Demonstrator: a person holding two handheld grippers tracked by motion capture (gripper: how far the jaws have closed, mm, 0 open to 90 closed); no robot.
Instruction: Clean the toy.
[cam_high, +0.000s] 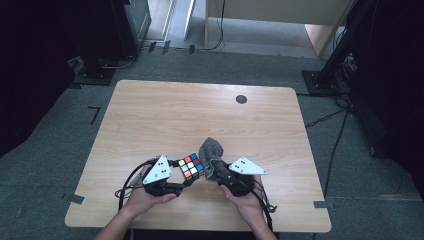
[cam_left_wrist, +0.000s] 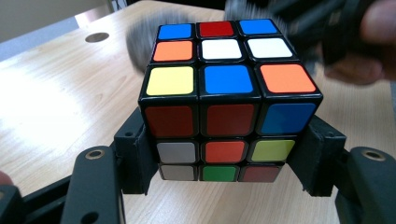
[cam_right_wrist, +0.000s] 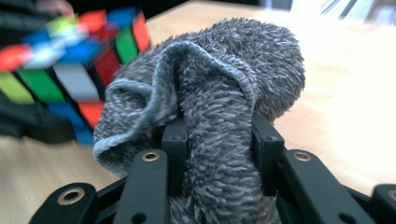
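Observation:
A scrambled puzzle cube (cam_high: 191, 166) with coloured stickers is held above the wooden table (cam_high: 165, 115) near its front edge. My left gripper (cam_left_wrist: 229, 158) is shut on the cube (cam_left_wrist: 226, 93), its black jaws pressing the cube's two lower sides. A bunched grey fuzzy cloth (cam_high: 212, 156) sits just right of the cube, touching it. My right gripper (cam_right_wrist: 217, 154) is shut on that cloth (cam_right_wrist: 224, 98), which bulges up between and above the jaws. From the right gripper view the cube (cam_right_wrist: 70, 70) is blurred at upper left, behind the cloth.
A round dark grommet (cam_high: 241, 99) sits in the table's far right part. Beyond the table lie grey floor, cables (cam_high: 345, 125) and dark equipment stands (cam_high: 330, 65). A person's hands (cam_high: 145, 197) come in from the front edge.

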